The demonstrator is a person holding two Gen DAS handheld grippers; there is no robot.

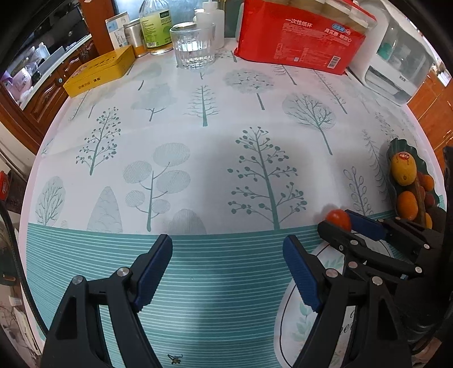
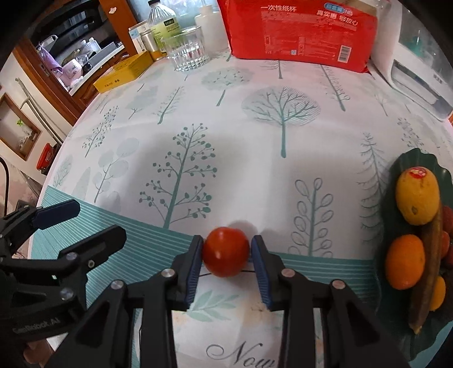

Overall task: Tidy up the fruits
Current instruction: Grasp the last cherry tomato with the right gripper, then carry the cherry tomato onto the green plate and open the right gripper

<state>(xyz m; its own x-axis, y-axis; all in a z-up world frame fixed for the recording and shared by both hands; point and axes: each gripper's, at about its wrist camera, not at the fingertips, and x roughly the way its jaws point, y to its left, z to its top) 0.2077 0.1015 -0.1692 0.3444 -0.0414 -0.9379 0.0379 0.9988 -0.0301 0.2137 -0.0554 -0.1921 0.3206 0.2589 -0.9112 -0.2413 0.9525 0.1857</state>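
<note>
My right gripper [image 2: 226, 252] is shut on a small red tomato [image 2: 225, 251], held over the far rim of a white plate with leaf print [image 2: 226, 320]. The tomato also shows in the left wrist view [image 1: 338, 218] between the right gripper's fingers. A dark green leaf-shaped dish [image 2: 407, 161] at the right holds a yellow mango [image 2: 417, 195], oranges [image 2: 405, 261], a brown banana [image 2: 429, 271] and small red fruits. My left gripper [image 1: 228, 266] is open and empty over the teal striped cloth, left of the plate [image 1: 300, 325].
At the table's back stand a ribbed glass [image 1: 194, 45], a yellow tin box [image 1: 99, 70], a bottle [image 1: 155, 25], a red pack of paper cups [image 1: 300, 36] and a white appliance [image 1: 396, 62]. The table edge curves at the left.
</note>
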